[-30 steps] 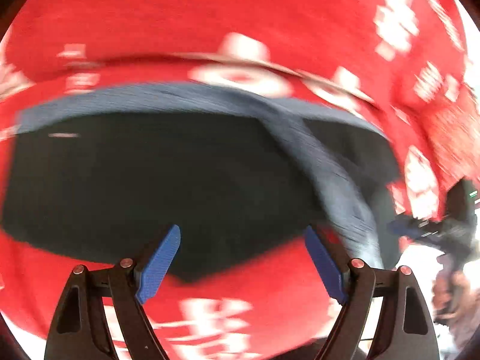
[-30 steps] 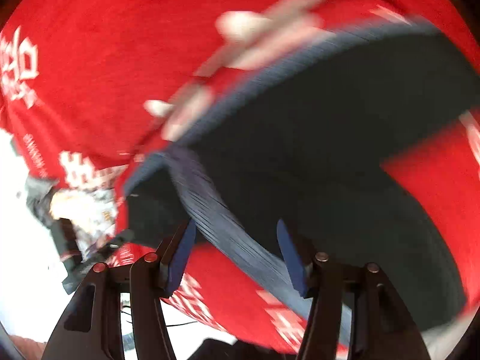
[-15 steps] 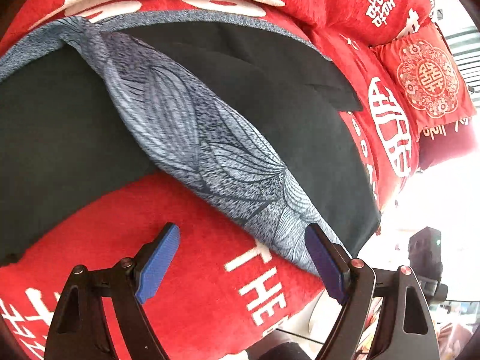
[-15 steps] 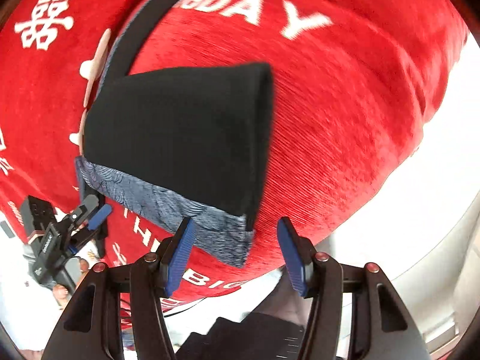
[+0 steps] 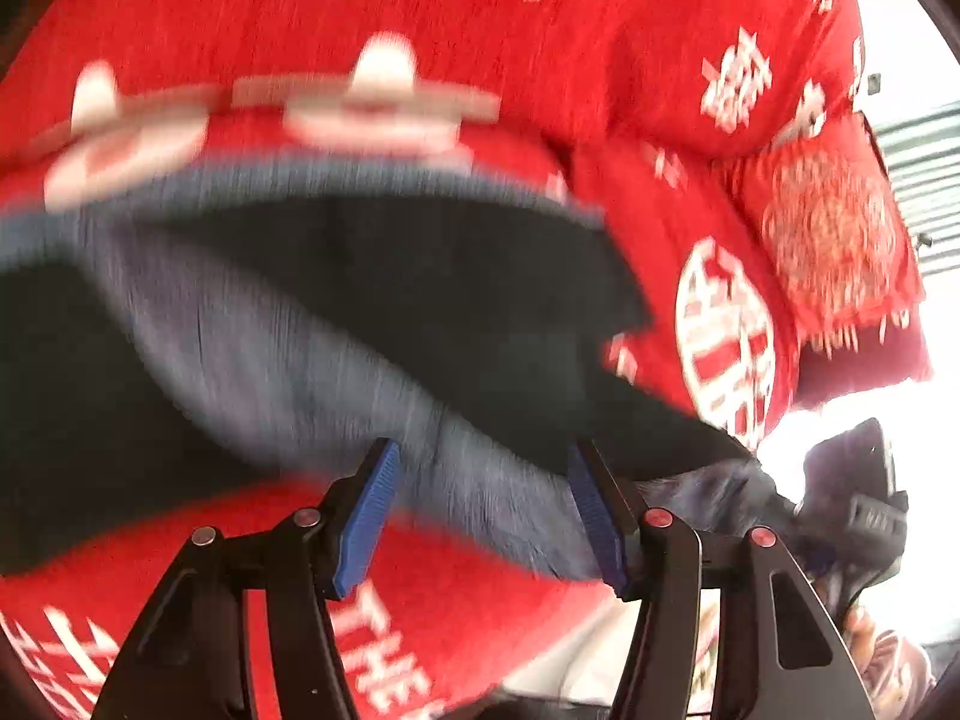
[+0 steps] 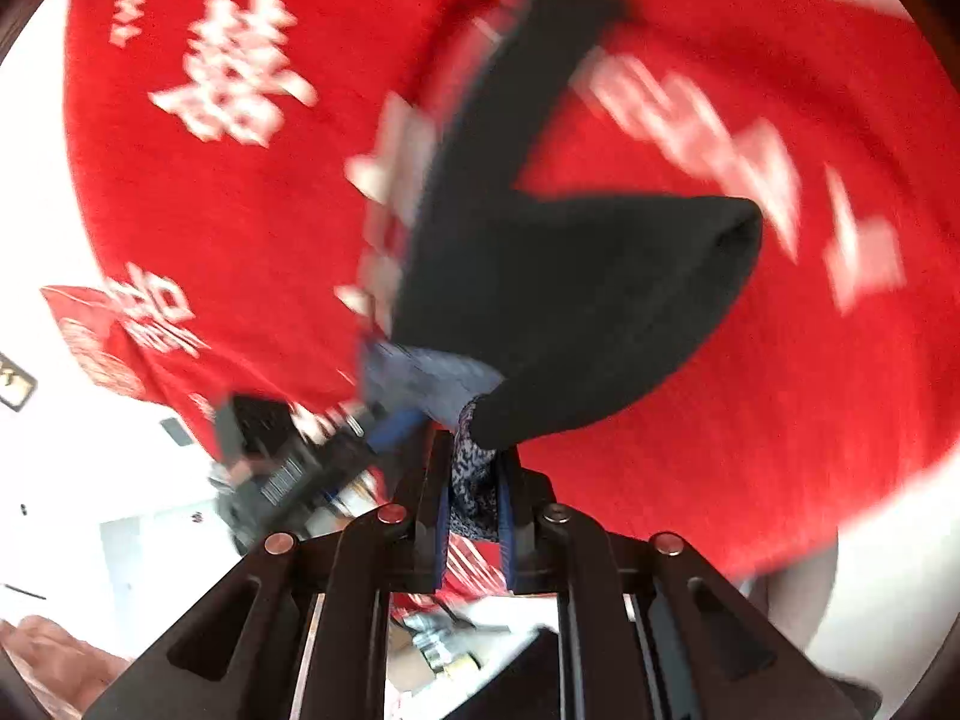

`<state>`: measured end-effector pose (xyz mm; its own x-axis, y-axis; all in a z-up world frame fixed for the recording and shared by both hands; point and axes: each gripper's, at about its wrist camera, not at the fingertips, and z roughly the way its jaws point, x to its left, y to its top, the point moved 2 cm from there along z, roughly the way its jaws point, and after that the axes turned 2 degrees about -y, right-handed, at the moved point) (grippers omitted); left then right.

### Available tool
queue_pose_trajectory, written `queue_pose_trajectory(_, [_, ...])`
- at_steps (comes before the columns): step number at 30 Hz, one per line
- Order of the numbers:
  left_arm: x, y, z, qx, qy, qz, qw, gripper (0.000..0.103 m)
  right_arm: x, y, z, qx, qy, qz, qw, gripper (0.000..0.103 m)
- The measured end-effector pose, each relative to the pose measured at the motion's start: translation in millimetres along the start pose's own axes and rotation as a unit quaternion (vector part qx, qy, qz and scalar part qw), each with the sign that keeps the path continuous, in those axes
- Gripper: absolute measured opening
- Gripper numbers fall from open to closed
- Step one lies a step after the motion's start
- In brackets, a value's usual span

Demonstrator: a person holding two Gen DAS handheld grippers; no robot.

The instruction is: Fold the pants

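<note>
Now pants (image 6: 570,300) between right tongs (image 6: 474,498).

Looks like a home bedroom, done up w/ wedding-style bedding. Big red bedspread (image 5: 480,30) w/ white double-happiness characters & English lettering covers the bed; matching red embroidered cushion (image 5: 834,228) w/ fringe sits at its far end. Bright window w/ blinds (image 5: 918,180) just behind the cushion.

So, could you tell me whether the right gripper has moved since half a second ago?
Yes. The right gripper has closed on the pants corner and is lifting it off the red blanket.
</note>
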<state>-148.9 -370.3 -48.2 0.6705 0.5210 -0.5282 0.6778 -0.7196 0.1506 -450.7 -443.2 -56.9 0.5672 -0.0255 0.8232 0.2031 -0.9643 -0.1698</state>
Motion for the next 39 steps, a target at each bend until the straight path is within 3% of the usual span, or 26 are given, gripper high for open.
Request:
queue_pose_trajectory(2, [-11.3, 34.1, -3.2, -0.031, 0.02, 0.008, 0.9993, 0.063, 21.4, 42.0, -5.9, -0.018, 0.017, -0.013, 1.0, 0.014])
queue_pose_trajectory(3, [-14.0, 46.5, -3.1, -0.041, 0.033, 0.01, 0.9986, 0.073, 29.5, 58.5, -2.1, -0.022, 0.016, -0.019, 0.999, 0.014])
queue_pose_trajectory(4, [-16.4, 62.3, -4.5, -0.06, 0.049, 0.013, 0.9969, 0.077, 37.6, 79.5, -2.0, -0.025, 0.011, -0.027, 0.999, 0.014])
queue_pose_trajectory(8, [-11.4, 103.3, -11.9, -0.092, 0.094, 0.026, 0.9909, 0.077, 50.3, 151.8, 8.2, -0.027, -0.017, -0.039, 0.999, 0.019])
queue_pose_trajectory(10, [-2.7, 115.6, -20.1, -0.108, 0.123, 0.026, 0.9862, 0.077, 53.1, 186.0, 21.0, -0.032, -0.05, -0.041, 0.997, 0.023])
queue_pose_trajectory(12, [9.1, 119.1, -27.3, -0.118, 0.146, 0.018, 0.9822, 0.077, 54.5, 212.0, 32.2, -0.035, -0.086, -0.043, 0.995, 0.073])
queue_pose_trajectory(14, [24.2, 114.5, -33.0, -0.118, 0.17, 0.006, 0.9785, 0.077, 61.7, 225.4, 33.1, -0.05, -0.113, -0.064, 0.99, 0.079])
queue_pose_trajectory(17, [52.4, 92.8, -29.1, -0.094, 0.215, -0.013, 0.972, 0.077, 60.0, 220.7, 22.9, -0.05, -0.119, -0.075, 0.989, 0.078])
queue_pose_trajectory(23, [115.2, 34.7, -9.9, -0.033, 0.273, -0.086, 0.9576, 0.077, -6.4, 179.5, 26.1, -0.024, -0.154, -0.003, 0.988, 0.055])
queue_pose_trajectory(25, [127.1, 27.2, -8.3, -0.026, 0.282, -0.102, 0.9535, 0.077, -22.9, 180.4, 39.1, -0.018, -0.148, 0.022, 0.989, 0.044])
queue_pose_trajectory(26, [130.5, 25.2, -8.9, -0.025, 0.287, -0.104, 0.952, 0.077, -25.2, 184.3, 46.5, -0.018, -0.146, 0.022, 0.989, 0.011])
queue_pose_trajectory(27, [132.4, 24.5, -9.8, -0.026, 0.29, -0.102, 0.9512, 0.077, -23.2, 187.9, 52.4, -0.015, -0.139, 0.018, 0.99, 0.005])
queue_pose_trajectory(29, [139.8, 20.9, -7.8, -0.018, 0.297, -0.097, 0.9498, 0.077, -12.8, 185.0, 48.1, -0.028, -0.126, 0.0, 0.992, 0.005])
queue_pose_trajectory(32, [149.5, 17.3, -0.1, -0.002, 0.297, -0.103, 0.9493, 0.078, -24.8, 169.8, 38.7, -0.012, -0.154, 0.007, 0.988, 0.006])
queue_pose_trajectory(34, [151.0, 16.9, -2.1, -0.006, 0.295, -0.106, 0.9498, 0.078, -35.4, 163.1, 36.2, -0.001, -0.179, 0.004, 0.984, 0.016])
queue_pose_trajectory(38, [153.3, 15.0, -2.0, -0.008, 0.295, -0.102, 0.9501, 0.078, -38.5, 161.5, 23.8, -0.036, -0.154, 0.005, 0.987, 0.058])
queue_pose_trajectory(39, [154.0, 15.6, -2.2, -0.008, 0.294, -0.101, 0.9505, 0.078, -41.1, 163.5, 23.5, -0.046, -0.152, 0.012, 0.987, 0.059])
